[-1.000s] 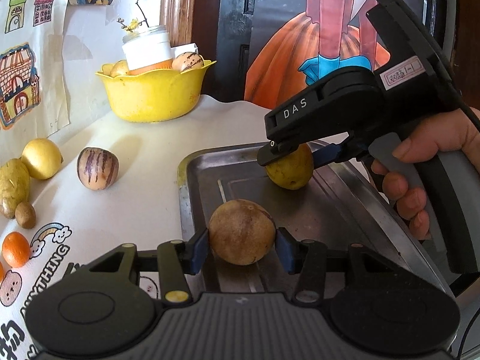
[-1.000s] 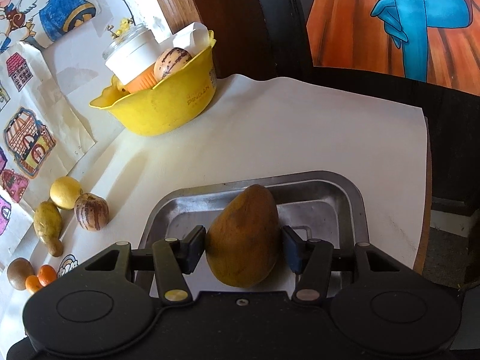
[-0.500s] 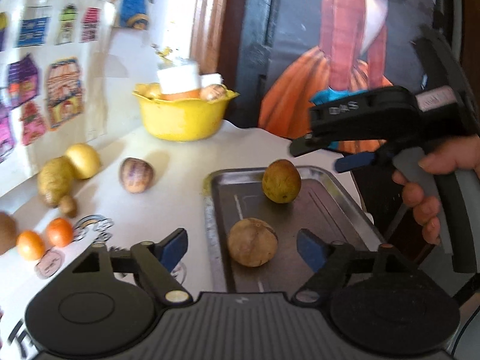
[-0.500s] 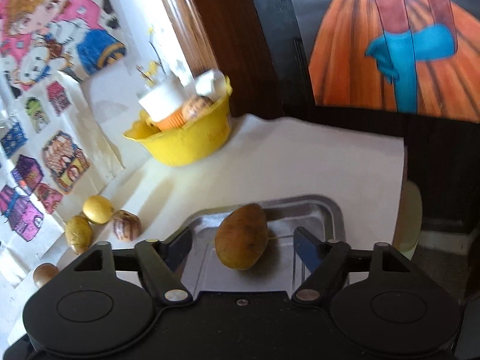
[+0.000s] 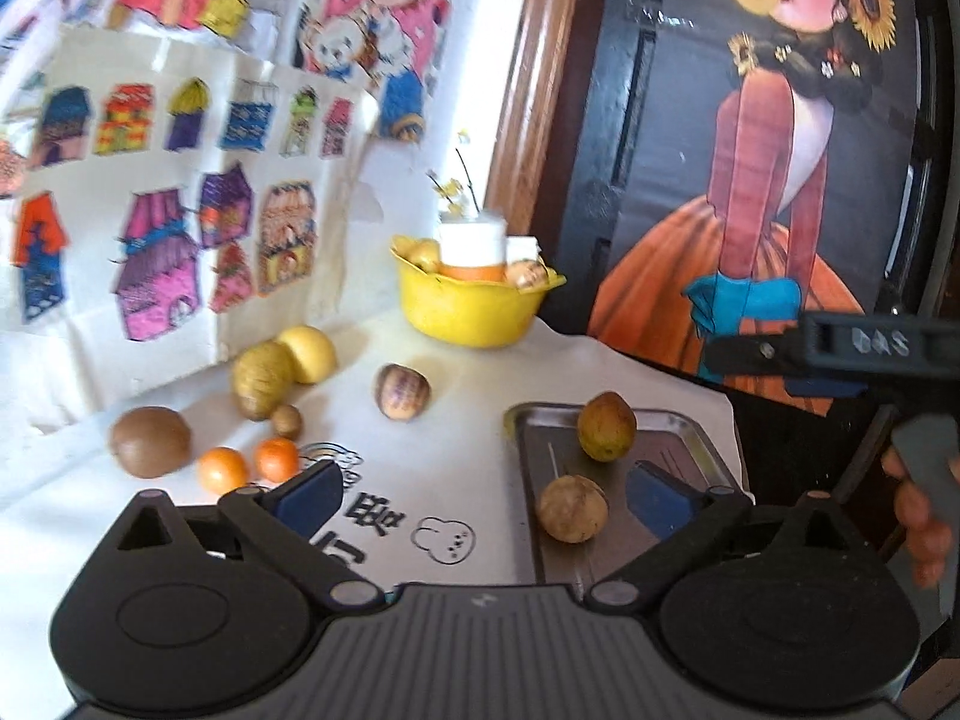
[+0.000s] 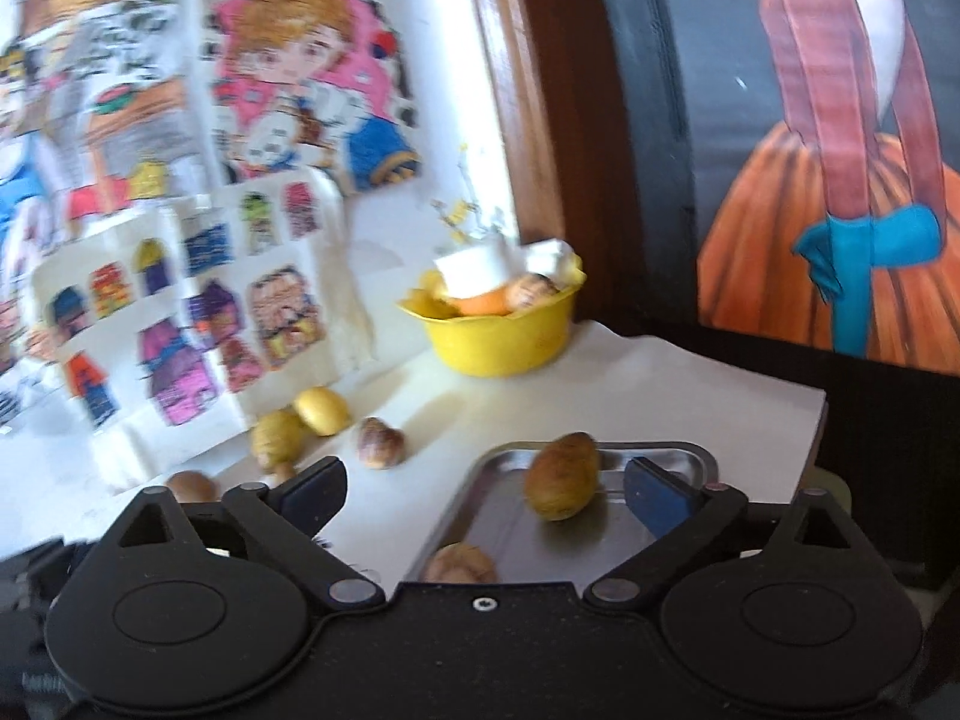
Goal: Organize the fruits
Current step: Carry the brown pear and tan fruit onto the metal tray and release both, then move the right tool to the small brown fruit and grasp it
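Writing: embossed letters that look like "DAS" on the right gripper's (image 5: 750,354) black body, seen from the left wrist; black characters and a small rabbit outline printed on the white table cover (image 5: 456,468), too cut off to read
Left gripper (image 5: 486,489): jaws have just been opening and stand wide, nothing between the blue pads; round brown fruit (image 5: 571,507) lies free on the tray ahead
Right gripper (image 6: 486,486): jaws have just been opening, wide apart, nothing gripped; oval yellow-green fruit (image 6: 563,475) lies loose on the tray between and beyond the pads
Metal tray (image 5: 690,429): holds both fruits, apart from each other
Left view only: a hand (image 5: 921,510) on the right gripper's handle, two small oranges (image 5: 249,463), a large brown fruit (image 5: 150,441), the poster's upper part
Both views: yellow bowl (image 5: 474,312) with a white jar and fruit, striped fruit (image 5: 402,391), yellow fruit (image 5: 309,354) beside a greenish one
Room: coloured drawings of houses on the wall, wooden frame, poster of an orange skirt
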Demonstrator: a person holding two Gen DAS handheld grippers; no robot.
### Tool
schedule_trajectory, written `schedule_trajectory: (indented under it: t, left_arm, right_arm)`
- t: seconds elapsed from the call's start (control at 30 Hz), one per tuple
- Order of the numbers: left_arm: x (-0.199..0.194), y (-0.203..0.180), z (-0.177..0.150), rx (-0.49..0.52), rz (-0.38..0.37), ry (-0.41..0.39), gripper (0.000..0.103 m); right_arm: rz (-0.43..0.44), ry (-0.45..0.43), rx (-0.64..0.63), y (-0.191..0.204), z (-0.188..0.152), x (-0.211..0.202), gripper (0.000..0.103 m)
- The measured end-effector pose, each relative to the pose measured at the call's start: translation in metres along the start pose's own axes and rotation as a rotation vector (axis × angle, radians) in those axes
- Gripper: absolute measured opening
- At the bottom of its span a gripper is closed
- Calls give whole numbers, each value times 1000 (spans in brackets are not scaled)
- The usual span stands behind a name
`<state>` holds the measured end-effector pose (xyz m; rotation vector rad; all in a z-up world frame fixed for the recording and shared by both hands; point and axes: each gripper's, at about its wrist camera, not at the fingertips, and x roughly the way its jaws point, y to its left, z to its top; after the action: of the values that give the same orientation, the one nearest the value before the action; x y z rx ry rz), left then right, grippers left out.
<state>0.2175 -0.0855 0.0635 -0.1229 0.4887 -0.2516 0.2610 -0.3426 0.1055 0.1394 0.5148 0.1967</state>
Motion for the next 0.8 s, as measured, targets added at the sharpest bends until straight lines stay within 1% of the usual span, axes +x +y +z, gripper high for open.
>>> schedule_trajectory:
  t: [0.1, 0.37, 0.6, 0.8]
  left_arm:
    - [-19, 7, -1, -10, 13, -20, 103]
    - [-65, 43, -5, -55, 76, -58, 103]
    - [-86, 83, -21, -79, 149, -41, 103]
    - [-92, 112, -39, -94, 199, -4, 103]
  right_arm:
    - [19, -28, -27, 15, -7, -21, 102]
    - [71, -38, -63, 48, -30, -60, 102]
    - [111, -44, -108, 83, -65, -72, 102]
    - [137, -39, -201, 113, -96, -69, 102]
